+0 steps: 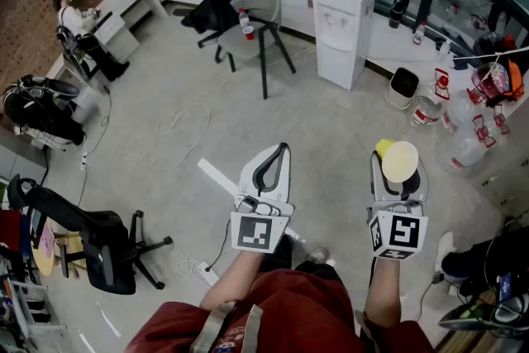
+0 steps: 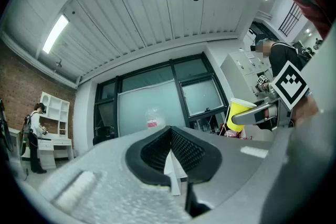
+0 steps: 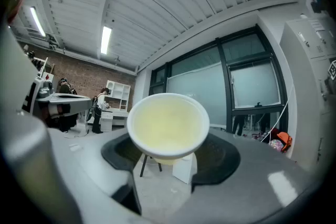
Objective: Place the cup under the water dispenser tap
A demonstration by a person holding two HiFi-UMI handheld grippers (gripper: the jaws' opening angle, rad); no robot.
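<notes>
My right gripper (image 1: 397, 180) is shut on a yellow paper cup (image 1: 400, 161), held level with its open mouth toward the gripper's camera (image 3: 168, 127). The cup looks empty. A white water dispenser (image 1: 341, 27) with a bottle on top stands far ahead by the window wall; in the right gripper view the dispenser (image 3: 185, 168) shows small below the cup. My left gripper (image 1: 279, 155) is shut with nothing in it, its black pads (image 2: 184, 147) meeting at the tip. In the left gripper view the cup (image 2: 239, 115) shows off to the right.
A grey chair (image 1: 263, 2) with a red cup (image 1: 248, 32) on its seat stands left of the dispenser. A bin (image 1: 402, 87) and several water bottles (image 1: 461, 149) lie to the right. A black office chair (image 1: 101, 248) is near left. A person (image 1: 76, 19) sits at a far desk.
</notes>
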